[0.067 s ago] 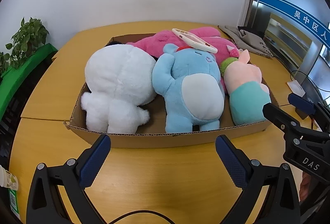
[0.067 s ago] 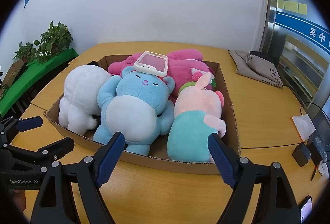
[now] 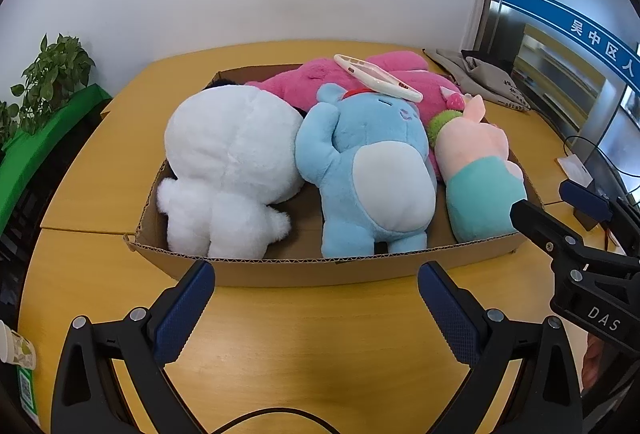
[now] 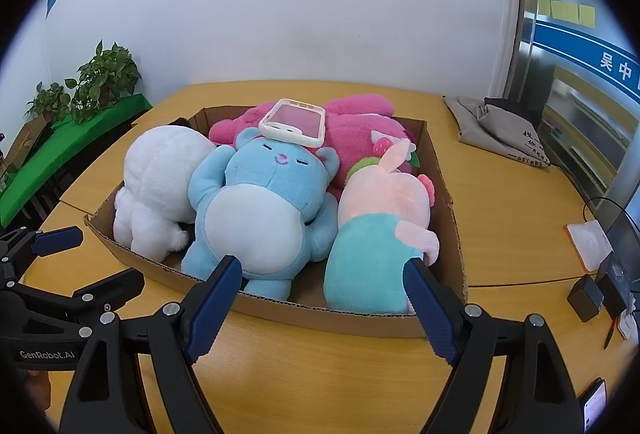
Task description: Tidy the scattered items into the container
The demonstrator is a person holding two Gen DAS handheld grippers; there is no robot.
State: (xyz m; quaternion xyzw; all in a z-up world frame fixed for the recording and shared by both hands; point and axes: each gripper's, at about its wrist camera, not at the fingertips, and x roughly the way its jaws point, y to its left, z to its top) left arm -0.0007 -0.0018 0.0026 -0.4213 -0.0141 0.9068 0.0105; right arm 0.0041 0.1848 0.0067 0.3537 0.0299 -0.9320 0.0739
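A shallow cardboard box (image 3: 304, 272) (image 4: 352, 320) stands on the wooden table. In it lie a white plush (image 3: 232, 158) (image 4: 156, 178), a blue plush (image 3: 372, 170) (image 4: 264, 206), a pink-and-teal plush (image 3: 480, 174) (image 4: 380, 226) and a magenta plush (image 3: 360, 74) (image 4: 356, 130). A white phone case (image 3: 378, 76) (image 4: 294, 122) rests on the blue plush's head. My left gripper (image 3: 316, 302) is open and empty before the box's near wall. My right gripper (image 4: 320, 306) is open and empty before the same wall; it also shows in the left wrist view (image 3: 560, 210).
A grey cloth bag (image 3: 480, 74) (image 4: 500, 126) lies at the table's back right. Small black devices and cables (image 4: 596, 286) sit at the right edge. Potted plants on a green stand (image 4: 92, 86) are at the left. A paper cup (image 3: 16, 350) is near left.
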